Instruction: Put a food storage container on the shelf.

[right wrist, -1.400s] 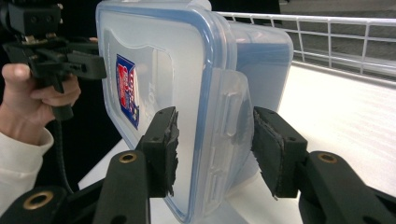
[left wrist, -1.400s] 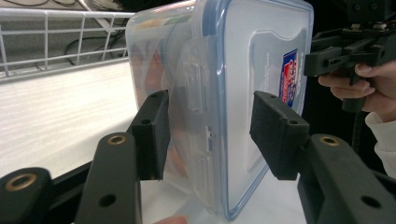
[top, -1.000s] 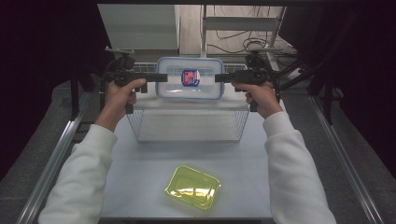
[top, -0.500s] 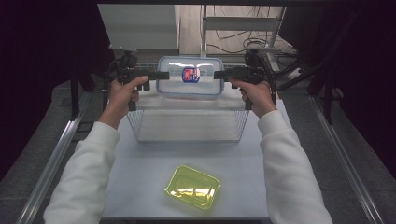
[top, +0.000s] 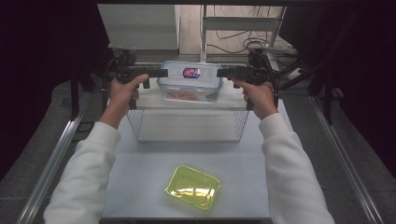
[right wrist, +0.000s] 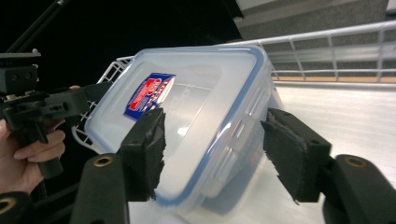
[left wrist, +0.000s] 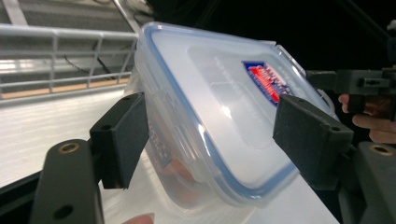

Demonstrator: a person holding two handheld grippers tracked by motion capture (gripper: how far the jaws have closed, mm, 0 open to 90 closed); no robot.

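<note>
A clear plastic container (top: pixel 189 81) with a blue-rimmed lid and a red-and-blue label hangs in the air above the far end of a wire basket (top: pixel 189 125). Something reddish lies inside it. My left gripper (top: pixel 154 74) is shut on its left end and my right gripper (top: pixel 225 73) on its right end. In the left gripper view the container (left wrist: pixel 219 93) sits tilted between the two black jaws of the left gripper (left wrist: pixel 217 135). The right gripper (right wrist: pixel 219 149) clasps the container (right wrist: pixel 196 102) the same way from the other end.
A yellow-green plastic tray (top: pixel 192 186) lies on the white table (top: pixel 140 177) near the front edge. Metal rails run along both sides of the table. A white panel and cables stand behind the basket.
The container has tipped back toward level, so its lid faces the camera less and its side wall now shows. Both hands stay about where they were.
</note>
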